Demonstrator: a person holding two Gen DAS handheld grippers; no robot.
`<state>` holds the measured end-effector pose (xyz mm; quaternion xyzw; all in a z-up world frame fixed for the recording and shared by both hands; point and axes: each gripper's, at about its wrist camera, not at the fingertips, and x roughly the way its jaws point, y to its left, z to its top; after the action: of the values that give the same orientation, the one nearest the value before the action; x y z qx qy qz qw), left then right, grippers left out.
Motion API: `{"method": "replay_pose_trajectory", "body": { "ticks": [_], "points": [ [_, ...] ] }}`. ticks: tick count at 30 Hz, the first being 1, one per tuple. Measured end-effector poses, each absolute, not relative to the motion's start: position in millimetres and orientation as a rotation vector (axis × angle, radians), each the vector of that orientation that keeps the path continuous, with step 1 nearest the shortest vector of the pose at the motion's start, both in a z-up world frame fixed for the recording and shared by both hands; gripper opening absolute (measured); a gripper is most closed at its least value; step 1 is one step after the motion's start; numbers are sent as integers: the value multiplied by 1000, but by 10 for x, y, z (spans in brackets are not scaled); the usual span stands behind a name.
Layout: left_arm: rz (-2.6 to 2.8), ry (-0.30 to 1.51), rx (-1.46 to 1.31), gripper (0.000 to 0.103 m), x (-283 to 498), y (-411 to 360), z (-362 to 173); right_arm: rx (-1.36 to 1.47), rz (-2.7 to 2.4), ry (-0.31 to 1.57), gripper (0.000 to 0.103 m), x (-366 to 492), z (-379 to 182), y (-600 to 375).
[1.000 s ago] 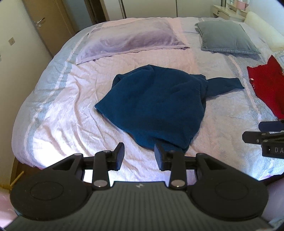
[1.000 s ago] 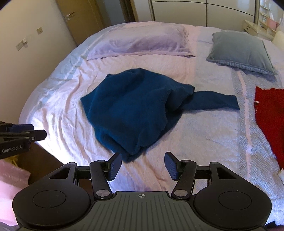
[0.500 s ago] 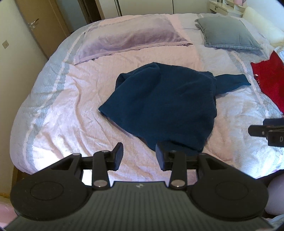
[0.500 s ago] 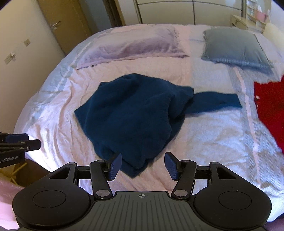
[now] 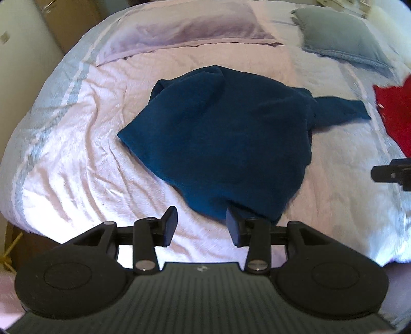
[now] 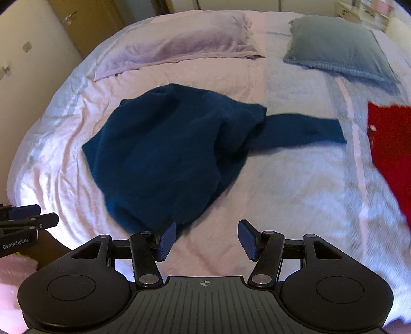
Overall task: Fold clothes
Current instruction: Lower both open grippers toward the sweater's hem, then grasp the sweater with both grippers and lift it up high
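Observation:
A dark blue sweater point(image 5: 226, 138) point(image 6: 164, 159) lies crumpled in the middle of the bed, one sleeve point(image 6: 303, 131) stretched out to the right. My left gripper point(image 5: 201, 226) hovers just above the sweater's near hem, its jaws opening, with nothing between them. My right gripper point(image 6: 206, 240) stands open over the sheet beside the sweater's near right edge, empty. Each gripper shows at the edge of the other's view: the right one point(image 5: 393, 174) and the left one point(image 6: 23, 223).
A red garment point(image 6: 390, 149) lies at the bed's right side. A lilac pillow point(image 6: 177, 46) and a grey pillow point(image 6: 339, 51) sit at the far end. The bed's near left edge point(image 5: 15, 221) drops off by a wall and wooden door point(image 6: 84, 23).
Both grippers have come down and forward toward the sweater's near hem, so the sweater looks larger. The left jaws have spread a little wider.

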<state>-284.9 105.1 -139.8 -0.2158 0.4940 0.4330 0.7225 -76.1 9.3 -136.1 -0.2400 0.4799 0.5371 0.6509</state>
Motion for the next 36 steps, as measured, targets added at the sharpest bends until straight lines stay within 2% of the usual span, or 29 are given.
{"method": "replay_pose_trajectory", "body": {
  "ticks": [9, 17, 20, 23, 24, 25, 26, 28, 31, 36],
  "points": [
    [958, 1064, -522, 39, -2061, 944, -1805, -626, 1276, 994, 57, 135, -1452, 416],
    [902, 1148, -323, 49, -1530, 731, -2484, -674, 1235, 1051, 57, 636, -1657, 390],
    [846, 1201, -205, 60, -1396, 663, -2793, -695, 1226, 1076, 57, 757, -1739, 363],
    [792, 1299, -74, 61, -1239, 581, -3132, -717, 1208, 1096, 57, 830, -1824, 379],
    [789, 1324, -29, 57, -1209, 573, -3240, -725, 1202, 1102, 57, 852, -1850, 391],
    [795, 1334, -12, 35, -1219, 602, -3297, -730, 1200, 1108, 57, 868, -1873, 413],
    [802, 1342, 2, 22, -1231, 633, -3350, -735, 1205, 1109, 57, 879, -1895, 435],
    [834, 1283, -91, 6, -1359, 766, -3255, -749, 1225, 1102, 57, 878, -1933, 491],
    [1026, 1196, -108, 5, -1733, 936, -2932, -771, 1264, 1067, 57, 860, -1980, 597],
    [1321, 1179, -103, 5, -2647, 1247, -2573, -789, 1327, 1023, 57, 844, -2068, 787]
  ]
}}
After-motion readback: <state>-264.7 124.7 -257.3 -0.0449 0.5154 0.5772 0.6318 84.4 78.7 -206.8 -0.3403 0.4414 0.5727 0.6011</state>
